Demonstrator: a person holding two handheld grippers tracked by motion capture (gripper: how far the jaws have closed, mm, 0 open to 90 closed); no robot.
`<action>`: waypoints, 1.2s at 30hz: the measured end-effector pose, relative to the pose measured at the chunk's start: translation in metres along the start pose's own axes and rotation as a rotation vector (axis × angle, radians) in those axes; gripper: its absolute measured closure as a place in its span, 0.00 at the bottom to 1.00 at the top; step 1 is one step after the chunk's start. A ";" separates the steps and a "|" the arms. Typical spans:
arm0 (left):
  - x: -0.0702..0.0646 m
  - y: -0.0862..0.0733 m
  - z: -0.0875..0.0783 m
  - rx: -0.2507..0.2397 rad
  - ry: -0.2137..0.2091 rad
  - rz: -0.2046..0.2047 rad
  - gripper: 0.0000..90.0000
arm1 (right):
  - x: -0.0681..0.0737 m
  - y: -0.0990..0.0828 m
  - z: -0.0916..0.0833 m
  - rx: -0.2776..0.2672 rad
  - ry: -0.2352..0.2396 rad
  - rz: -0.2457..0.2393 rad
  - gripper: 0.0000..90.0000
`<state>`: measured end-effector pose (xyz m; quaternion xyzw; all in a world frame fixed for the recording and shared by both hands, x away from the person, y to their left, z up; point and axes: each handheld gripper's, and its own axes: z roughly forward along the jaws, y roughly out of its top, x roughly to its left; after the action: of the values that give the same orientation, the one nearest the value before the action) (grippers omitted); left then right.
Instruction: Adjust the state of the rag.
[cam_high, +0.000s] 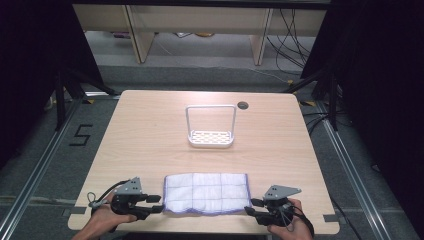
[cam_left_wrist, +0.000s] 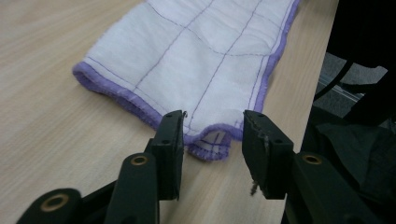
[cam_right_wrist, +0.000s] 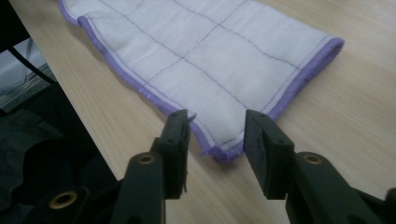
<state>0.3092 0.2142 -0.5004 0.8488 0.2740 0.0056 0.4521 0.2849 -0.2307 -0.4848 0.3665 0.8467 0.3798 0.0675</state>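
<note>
a soft white quilted cloth (cam_high: 207, 193) with purple stitching and a purple hem lies flat at the table's (cam_high: 150, 130) 6 o'clock edge. the high view adds a white plastic rack (cam_high: 210, 127) near centre. left gripper (cam_left_wrist: 212, 128) and right gripper (cam_right_wrist: 215, 128) gape wide, each straddling a near corner, clasping nothing.

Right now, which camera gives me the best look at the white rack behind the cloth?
The high view: the white rack stands whole there, upright handle and perforated base, mid-table beyond the folded cloth. The left and right gripper views look at the cloth's near corners between open jaws, so they tell nothing about the rack.
</note>
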 end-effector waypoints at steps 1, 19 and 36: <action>0.001 0.001 -0.004 -0.007 0.004 0.002 0.64 | 0.001 0.001 -0.003 -0.001 -0.008 0.034 0.65; 0.046 0.052 0.019 -0.017 0.146 -0.108 0.46 | 0.000 0.014 0.005 -0.024 -0.163 0.082 0.52; 0.059 0.057 0.045 0.010 0.124 -0.102 0.44 | 0.008 0.010 0.016 0.028 -0.180 0.086 0.51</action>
<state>0.3967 0.1821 -0.4974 0.8340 0.3444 0.0336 0.4299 0.2918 -0.2112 -0.4878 0.4360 0.8258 0.3362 0.1217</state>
